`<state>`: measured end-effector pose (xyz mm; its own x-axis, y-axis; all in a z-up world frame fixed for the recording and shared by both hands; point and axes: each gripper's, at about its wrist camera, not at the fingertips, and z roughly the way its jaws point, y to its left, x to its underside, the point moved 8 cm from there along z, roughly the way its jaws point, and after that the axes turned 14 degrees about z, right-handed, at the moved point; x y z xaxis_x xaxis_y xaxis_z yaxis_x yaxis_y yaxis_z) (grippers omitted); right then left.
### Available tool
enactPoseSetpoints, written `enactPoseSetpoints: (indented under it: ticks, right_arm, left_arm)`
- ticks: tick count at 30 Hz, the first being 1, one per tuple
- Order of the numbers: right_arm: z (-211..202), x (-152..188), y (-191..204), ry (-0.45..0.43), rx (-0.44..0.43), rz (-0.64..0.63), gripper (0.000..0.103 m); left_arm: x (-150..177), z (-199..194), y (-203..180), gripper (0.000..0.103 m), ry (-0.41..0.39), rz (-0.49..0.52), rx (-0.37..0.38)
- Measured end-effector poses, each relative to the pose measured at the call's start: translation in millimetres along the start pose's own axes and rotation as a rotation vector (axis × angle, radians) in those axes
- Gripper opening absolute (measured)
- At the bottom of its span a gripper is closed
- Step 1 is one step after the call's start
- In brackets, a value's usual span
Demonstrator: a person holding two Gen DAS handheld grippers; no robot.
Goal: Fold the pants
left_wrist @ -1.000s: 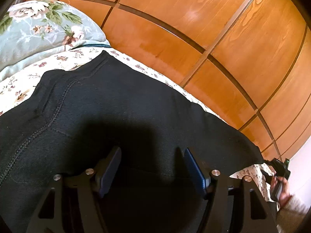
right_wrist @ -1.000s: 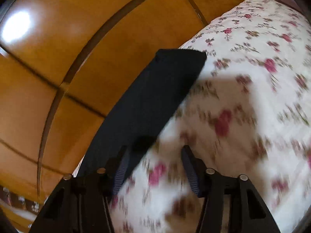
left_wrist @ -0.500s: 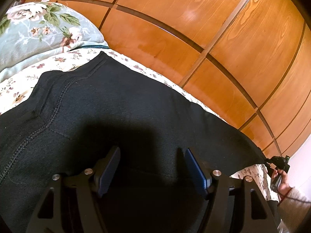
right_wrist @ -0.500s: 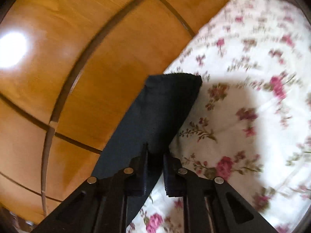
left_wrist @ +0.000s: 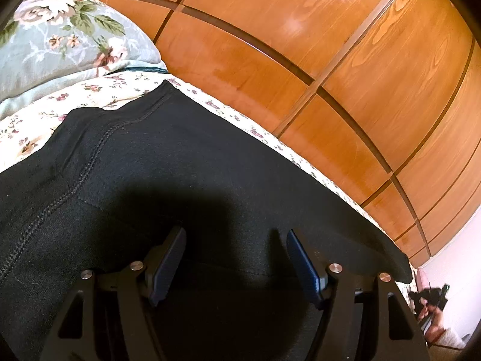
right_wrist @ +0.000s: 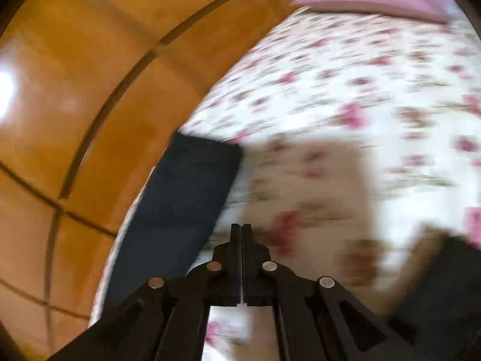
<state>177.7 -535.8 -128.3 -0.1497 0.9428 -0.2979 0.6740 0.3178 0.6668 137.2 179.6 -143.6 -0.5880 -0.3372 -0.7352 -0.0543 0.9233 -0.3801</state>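
A wooden wardrobe runs along the far side of the bed, and its flowered sheet serves as the flat surface for the folding. The black pants lie spread lengthwise on the sheet, close to the wardrobe side. The waist end sits near a flowered pillow, and one leg stretches away towards the foot of the bed. Laid out flat like this, they look ready for a first fold, which I judge has not yet begun.

The left tongs hover low over the seat of the pants with their jaws apart and nothing between them. They are probably placed to pin or take hold of the upper part while the other end is handled.

The right tongs are at the leg end, just beside the long edge of the leg, short of the hem. Their jaws have just closed and meet tip to tip. The view is blurred, but no cloth shows between them, so the pinch may have missed the leg's edge.
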Motion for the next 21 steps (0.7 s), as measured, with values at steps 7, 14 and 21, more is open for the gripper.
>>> enactPoseSetpoints:
  ticks: [7,14,21]
  right_arm:
    - [-8.4,-3.3,6.3,0.108,-0.13,0.02,0.014]
    - [29.1,-10.8,39.2,0.12,-0.143,0.043,0.05]
    - [18.4,-10.5,45.6,0.061,-0.067,-0.065,0.012]
  left_arm:
    - [0.0,-0.1,-1.3,0.07,0.004,0.003,-0.006]
    - [0.3,1.9,-1.8,0.07,0.008,0.013,-0.016]
    - [0.8,1.6,-1.4,0.07,0.008,0.009,-0.019]
